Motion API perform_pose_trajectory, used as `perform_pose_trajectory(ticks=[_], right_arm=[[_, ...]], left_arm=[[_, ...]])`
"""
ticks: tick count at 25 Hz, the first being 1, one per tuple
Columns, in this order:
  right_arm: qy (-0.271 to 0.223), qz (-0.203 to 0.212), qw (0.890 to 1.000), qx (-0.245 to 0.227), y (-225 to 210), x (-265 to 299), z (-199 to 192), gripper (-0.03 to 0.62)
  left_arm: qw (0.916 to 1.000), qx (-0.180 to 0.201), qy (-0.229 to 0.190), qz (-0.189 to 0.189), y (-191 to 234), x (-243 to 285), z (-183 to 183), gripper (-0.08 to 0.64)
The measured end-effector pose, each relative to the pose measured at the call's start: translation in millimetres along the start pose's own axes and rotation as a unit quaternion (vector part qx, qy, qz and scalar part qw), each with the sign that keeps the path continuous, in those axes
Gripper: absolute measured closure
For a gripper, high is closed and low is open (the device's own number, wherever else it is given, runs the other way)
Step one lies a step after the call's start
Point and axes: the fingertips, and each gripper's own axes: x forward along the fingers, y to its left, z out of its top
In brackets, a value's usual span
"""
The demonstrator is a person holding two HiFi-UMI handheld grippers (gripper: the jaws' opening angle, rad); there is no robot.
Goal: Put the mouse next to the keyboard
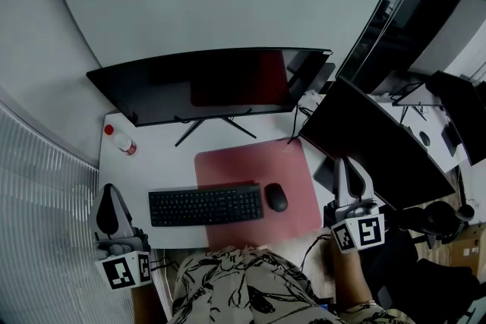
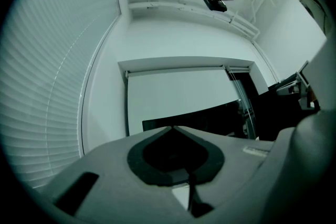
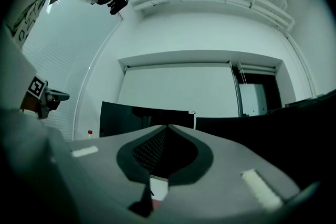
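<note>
The glossy black, oval mouse (image 1: 276, 197) lies on a matte dull-red rectangular mat (image 1: 298, 163), just beside the right end of the flat black keyboard (image 1: 205, 206), a narrow gap between them; the keyboard's left half rests on the smooth white desk (image 1: 156, 163). A curved dark monitor (image 1: 213, 83) stands behind on thin splayed legs. The left gripper (image 1: 111, 190) hovers off the desk's left edge and the right gripper (image 1: 346, 163) off the mat's right; each has its grey tapered jaws closed tip to tip, nothing between.
</note>
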Motion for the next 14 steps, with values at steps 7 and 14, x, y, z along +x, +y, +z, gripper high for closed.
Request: perform_pose_trajectory(ticks=[7,14], right_arm=[[0.007,0.001,1.000,0.003,0,3,-6,0.588],[0.009,0.009,1.000,0.012,5,11,-10,0.588]], left_arm=[[1.0000,0.001,0.001,-0.004,-3,3,1,0.563],[1.0000,0.000,0.001,-0.003,0,7,-2,0.563]])
